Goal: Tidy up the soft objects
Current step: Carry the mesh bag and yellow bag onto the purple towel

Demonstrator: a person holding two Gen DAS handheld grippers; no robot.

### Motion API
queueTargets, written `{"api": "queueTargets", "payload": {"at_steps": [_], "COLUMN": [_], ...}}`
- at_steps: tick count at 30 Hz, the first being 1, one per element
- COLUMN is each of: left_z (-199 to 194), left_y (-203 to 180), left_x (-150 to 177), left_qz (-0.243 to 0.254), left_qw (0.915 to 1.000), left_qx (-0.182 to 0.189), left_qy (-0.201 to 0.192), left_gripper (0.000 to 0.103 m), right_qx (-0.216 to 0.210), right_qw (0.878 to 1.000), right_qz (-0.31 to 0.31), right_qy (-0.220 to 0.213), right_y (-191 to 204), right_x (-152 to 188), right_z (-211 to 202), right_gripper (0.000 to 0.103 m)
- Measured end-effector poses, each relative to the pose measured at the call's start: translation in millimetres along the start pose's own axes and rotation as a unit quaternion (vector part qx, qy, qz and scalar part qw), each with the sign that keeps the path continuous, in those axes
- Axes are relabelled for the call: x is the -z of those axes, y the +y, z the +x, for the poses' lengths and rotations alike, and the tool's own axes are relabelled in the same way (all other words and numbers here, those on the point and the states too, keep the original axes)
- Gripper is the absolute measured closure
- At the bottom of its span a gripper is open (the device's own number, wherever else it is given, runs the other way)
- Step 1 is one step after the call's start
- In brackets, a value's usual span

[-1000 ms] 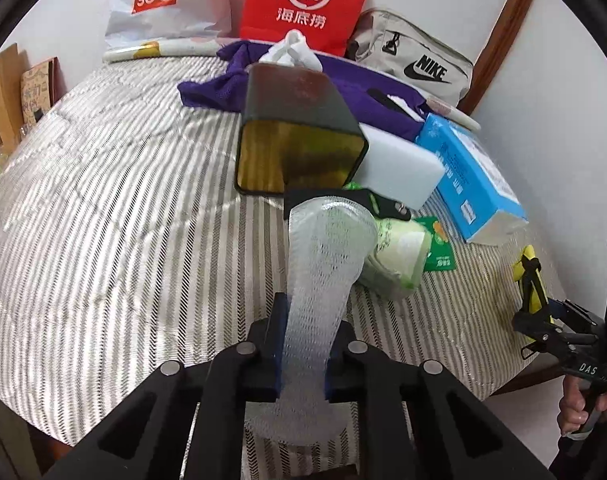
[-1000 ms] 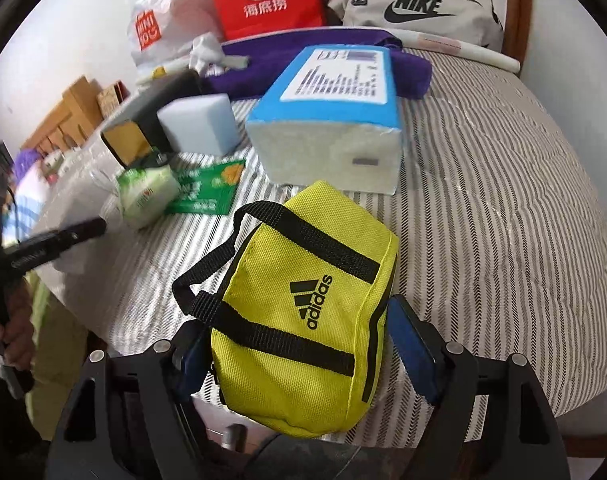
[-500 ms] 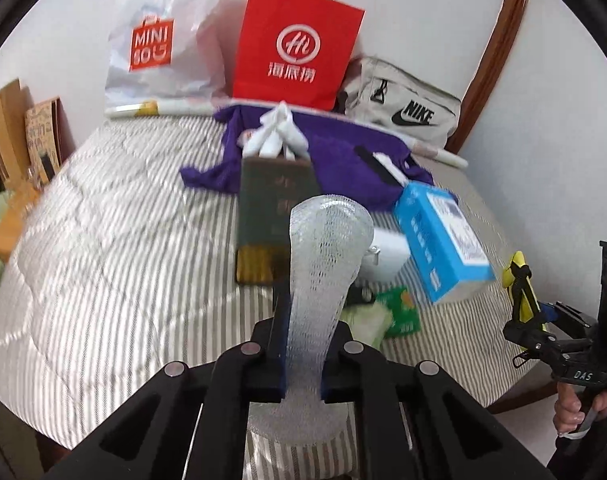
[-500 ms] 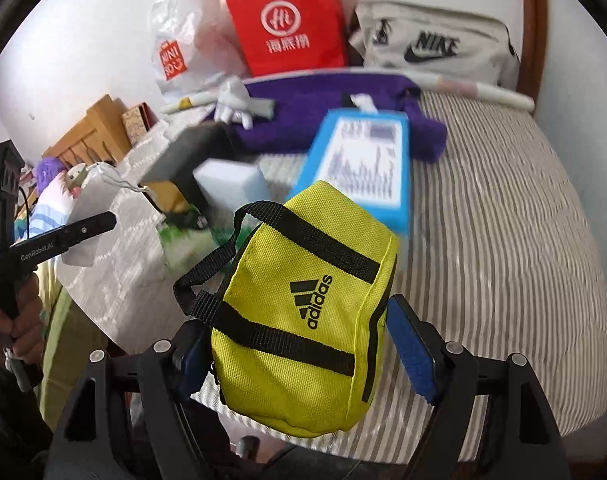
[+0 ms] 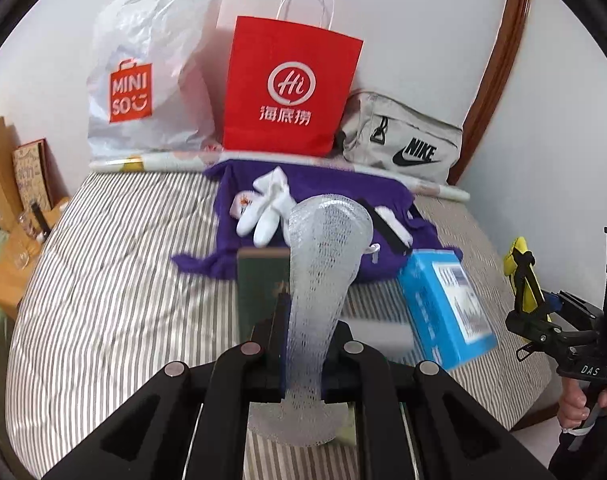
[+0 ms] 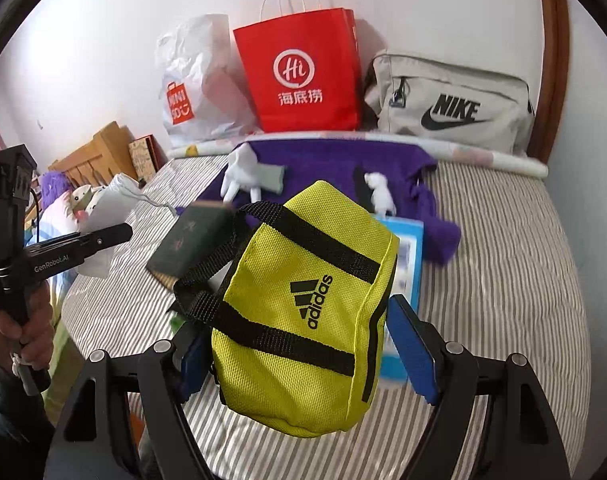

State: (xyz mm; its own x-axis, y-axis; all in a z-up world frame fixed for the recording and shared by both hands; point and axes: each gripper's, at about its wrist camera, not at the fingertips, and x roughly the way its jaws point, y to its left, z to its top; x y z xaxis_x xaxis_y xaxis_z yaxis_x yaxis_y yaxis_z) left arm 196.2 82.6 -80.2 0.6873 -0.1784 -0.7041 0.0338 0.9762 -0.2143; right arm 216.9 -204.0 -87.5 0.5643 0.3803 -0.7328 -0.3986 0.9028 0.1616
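left gripper is pinched tight on a white mesh sleeve that stands up and away from it, and the right gripper is clamped wide around a yellow pouch, both clear above the striped bed. straight ahead against the wall sit the red paper bag and grey nike bag, the grey one nearer the right hand, i'd say.

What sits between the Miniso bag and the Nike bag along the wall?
The red paper bag stands between the white Miniso bag and the grey Nike bag, against the wall. Both wrist views show it.
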Motion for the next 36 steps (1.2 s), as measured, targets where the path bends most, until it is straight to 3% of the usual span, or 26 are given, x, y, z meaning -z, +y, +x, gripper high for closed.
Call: {"api": "queueTargets", "payload": {"at_steps": [8, 19, 23, 28, 36], "left_z": [28.5, 87.3, 99.5, 116.8, 149.2], "left_y": [5.0, 13.0, 14.9, 16.0, 16.6], "left_x": [-39.4, -71.8, -85.0, -96.4, -100.8], "left_qz": [-0.007, -0.015, -0.002, 0.012, 0.007], "left_qw": [0.9999, 0.9990, 0.9970, 0.9975, 0.9936], "left_qx": [0.014, 0.025, 0.067, 0.043, 0.064], "left_qy": [-0.005, 0.033, 0.039, 0.055, 0.093], "left_gripper": [0.093, 0.093, 0.093, 0.093, 0.093], "right_qx": [0.025, 0.038, 0.036, 0.045, 0.057], "right_qw": [1.000, 0.999, 0.999, 0.998, 0.997], "right_qz": [-0.010, 0.013, 0.024, 0.025, 0.023], "right_qy": [-0.011, 0.001, 0.009, 0.023, 0.054], "right_y": [-11.7, -32.0, -37.0, -40.3, -48.4], "right_x": [-37.4, -81.8, -94.1, -106.0, -115.5], "right_z": [20.8, 76.3, 97.7, 122.8, 158.1], "right_gripper": [0.024, 0.024, 0.024, 0.024, 0.024]}}
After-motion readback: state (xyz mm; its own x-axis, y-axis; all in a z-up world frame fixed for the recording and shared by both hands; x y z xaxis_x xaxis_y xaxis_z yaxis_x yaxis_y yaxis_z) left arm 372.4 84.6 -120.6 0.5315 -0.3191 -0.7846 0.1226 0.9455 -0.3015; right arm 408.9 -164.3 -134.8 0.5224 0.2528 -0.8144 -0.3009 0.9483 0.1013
